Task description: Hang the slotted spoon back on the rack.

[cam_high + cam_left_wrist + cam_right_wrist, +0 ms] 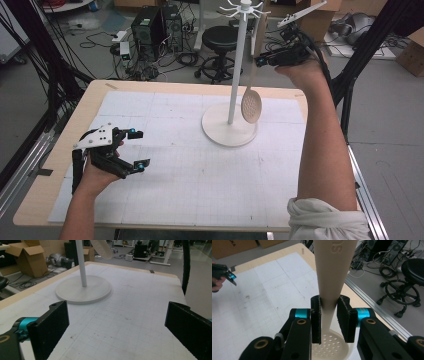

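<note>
Slotted spoon (251, 102) found hanging upright beside the pole of the white rack (230, 131), perforated bowl down, clear of the table (60, 145) and just above the rack's round base. Right gripper (261, 61) clenched on the spoon's handle, well above the bowl; in the right gripper view the jaws pinch the flat handle (329, 300) from both sides, with the bowl (329, 345) below. Top of the handle up near the hooks at the rack's crown; whether hooked on or free, cannot tell. Left gripper (141, 148) held low over the table's left side, jaws released and wide apart, nothing between them.

Judged light, stiff, one-piece plastic, smooth and somewhat slippery. Likely to swing about a single pinch point, bowl end being the heavier. Best hold: across the flat of the handle, as now. Not fragile; firm squeeze tolerable.
</note>
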### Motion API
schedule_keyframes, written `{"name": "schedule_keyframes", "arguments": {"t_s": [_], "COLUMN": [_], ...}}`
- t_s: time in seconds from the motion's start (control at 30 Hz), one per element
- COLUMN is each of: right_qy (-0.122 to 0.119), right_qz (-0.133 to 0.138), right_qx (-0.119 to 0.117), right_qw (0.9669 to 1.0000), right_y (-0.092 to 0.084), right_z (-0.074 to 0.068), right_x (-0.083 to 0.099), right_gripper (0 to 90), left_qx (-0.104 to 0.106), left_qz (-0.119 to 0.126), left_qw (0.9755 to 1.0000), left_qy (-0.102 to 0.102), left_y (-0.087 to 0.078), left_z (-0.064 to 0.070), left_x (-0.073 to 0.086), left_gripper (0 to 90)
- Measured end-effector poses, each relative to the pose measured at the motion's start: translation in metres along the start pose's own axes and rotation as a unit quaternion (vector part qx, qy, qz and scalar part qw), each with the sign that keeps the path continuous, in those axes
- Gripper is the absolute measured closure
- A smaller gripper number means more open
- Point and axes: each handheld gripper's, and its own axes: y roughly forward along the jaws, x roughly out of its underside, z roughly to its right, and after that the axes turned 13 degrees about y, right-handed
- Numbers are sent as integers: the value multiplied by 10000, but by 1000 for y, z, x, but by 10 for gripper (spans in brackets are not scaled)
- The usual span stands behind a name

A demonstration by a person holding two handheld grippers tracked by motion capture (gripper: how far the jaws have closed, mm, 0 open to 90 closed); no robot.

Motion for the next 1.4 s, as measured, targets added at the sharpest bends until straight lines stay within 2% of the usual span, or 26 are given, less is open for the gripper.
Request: {"name": "schedule_keyframes", "arguments": {"t_s": [0.2,0.57,0.77,0.8,0.87,0.9,1.03,1.27,1.4], "right_qy": [98,92,125,122,151,212,215,94,-57], "right_qz": [0,31,42,65,184,278,341,452,475], "right_qx": [-14,-176,-143,-120,-30,-95,-162,-343,-470], "right_qw": [10000,9998,9998,9998,9997,9993,9991,9983,9977], "right_y": [2,11,13,13,12,11,7,-3,-9], "right_z": [5,5,5,5,4,5,5,1,-6], "right_x": [0,-3,-4,-4,-3,-2,4,19,29], "right_gripper": [746,745,740,728,620,614,572,538,519], "left_qx": [5,-13,11,5,20,29,26,31,37], "left_qz": [6,4,-22,-29,-24,-36,-38,-33,-27], "left_qw": [10000,10000,10000,10000,10000,10000,10000,10000,10000], "left_qy": [2,0,3,-6,-15,5,1,9,1], "left_y": [0,-1,-1,-1,0,0,0,0,1], "left_z": [0,0,0,0,1,1,1,1,1], "left_x": [0,0,0,1,1,1,0,0,0], "left_gripper": [59,59,59,59,59,59,59,59,59]}}
